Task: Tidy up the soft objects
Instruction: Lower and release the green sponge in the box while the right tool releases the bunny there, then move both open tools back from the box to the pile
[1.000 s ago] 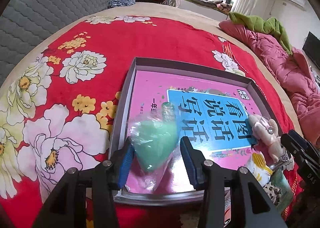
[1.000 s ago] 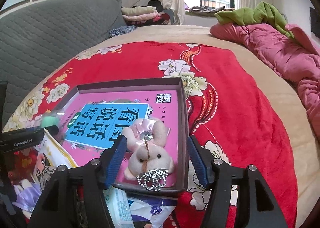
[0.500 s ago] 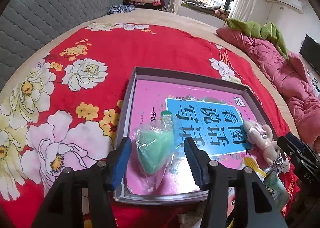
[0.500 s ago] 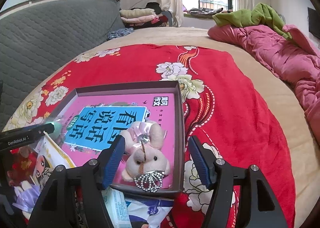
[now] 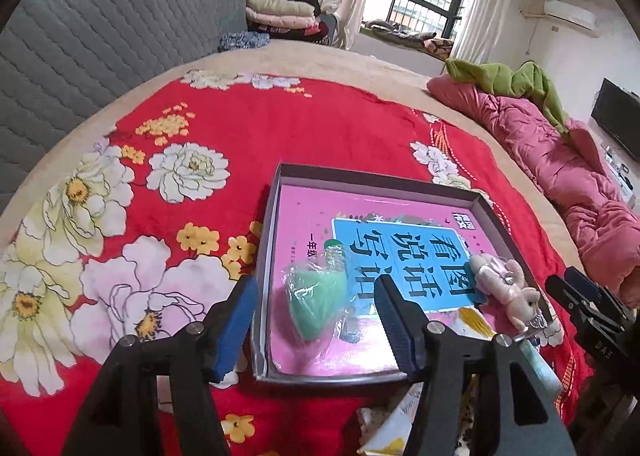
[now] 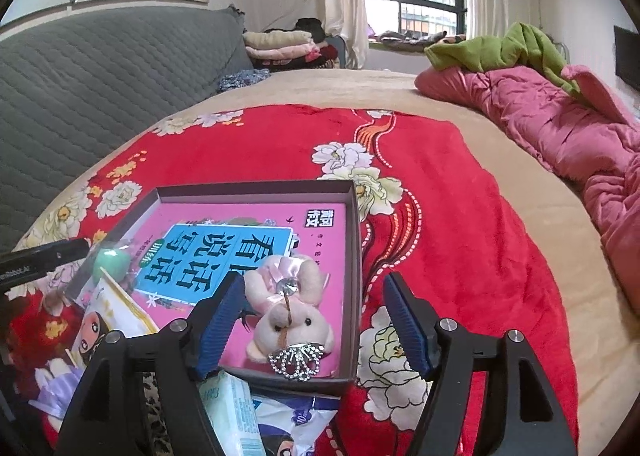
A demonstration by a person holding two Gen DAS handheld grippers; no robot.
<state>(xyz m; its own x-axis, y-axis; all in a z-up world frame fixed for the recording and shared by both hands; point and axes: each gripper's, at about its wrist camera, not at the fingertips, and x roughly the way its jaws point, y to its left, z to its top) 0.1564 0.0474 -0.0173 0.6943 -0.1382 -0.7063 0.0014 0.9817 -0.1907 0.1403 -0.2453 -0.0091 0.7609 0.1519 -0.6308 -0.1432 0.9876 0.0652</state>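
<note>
A shallow grey box [image 5: 376, 178] [image 6: 357, 224] lies on the red flowered blanket [image 5: 248, 128], with a pink and blue book inside. A green soft toy in clear wrap [image 5: 318, 298] [image 6: 110, 262] rests on the book's near left part. My left gripper [image 5: 316, 318] frames it from above, jaws opening, pads clear of the toy. A pink plush bunny with a beaded crown [image 6: 290, 314] [image 5: 506, 290] lies in the box's near right corner. My right gripper [image 6: 314, 320] hovers over it, jaws opening, not touching it.
Packets and a cartoon-printed bag [image 6: 256, 416] crowd the near edge below the box. A pink quilt [image 6: 572, 128] with a green blanket [image 6: 500, 46] lies at the right. A grey quilted headboard [image 5: 100, 44] stands at the left, folded bedding [image 6: 280, 46] behind.
Both grippers' jaws have widened. The left gripper has let go of the green toy and drawn up and back from it. The right gripper has stayed about where it was over the bunny.
</note>
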